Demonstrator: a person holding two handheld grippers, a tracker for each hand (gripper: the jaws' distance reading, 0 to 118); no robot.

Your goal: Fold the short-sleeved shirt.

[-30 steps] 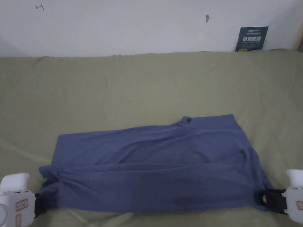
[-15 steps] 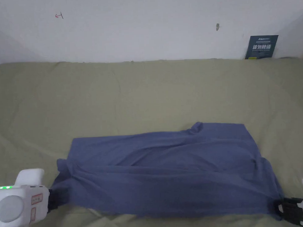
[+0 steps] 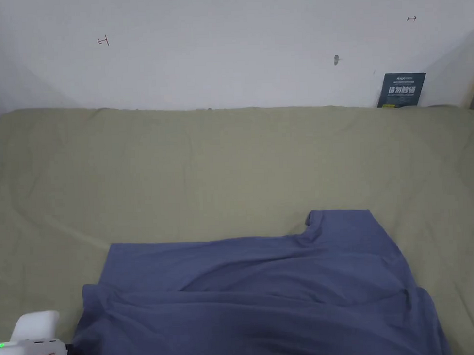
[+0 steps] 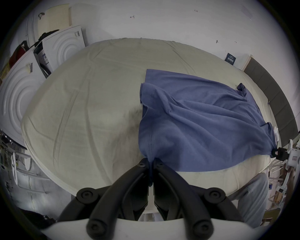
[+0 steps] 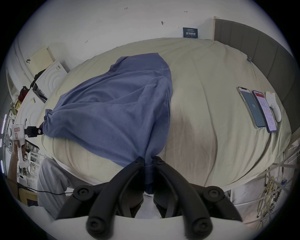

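Note:
A blue short-sleeved shirt (image 3: 264, 296) lies folded lengthwise across the near part of an olive-green bed (image 3: 230, 161), stretched left to right. My left gripper (image 4: 151, 164) is shut on the shirt's (image 4: 203, 126) near left corner, the cloth bunched between its black jaws. My right gripper (image 5: 148, 160) is shut on the shirt's (image 5: 113, 105) near right corner, with fabric hanging down between the jaws. The left gripper's white body (image 3: 28, 348) shows at the bottom left of the head view. Each gripper view shows the other gripper far off, the right (image 4: 280, 154) and the left (image 5: 33, 130), clamped on its corner.
Two phones (image 5: 258, 110) and a white controller (image 5: 274, 105) lie on the bed's right side. A dark card (image 3: 401, 89) leans on the white wall behind the bed. White foam panels (image 4: 61, 47) stand left of the bed. The person's grey trouser legs (image 5: 52, 181) are at the near edge.
The head camera has tilted up, so shirt and grippers sit lower in the picture. The shirt's near edge looks pulled toward the person at the bed's edge; both grippers stay shut on it.

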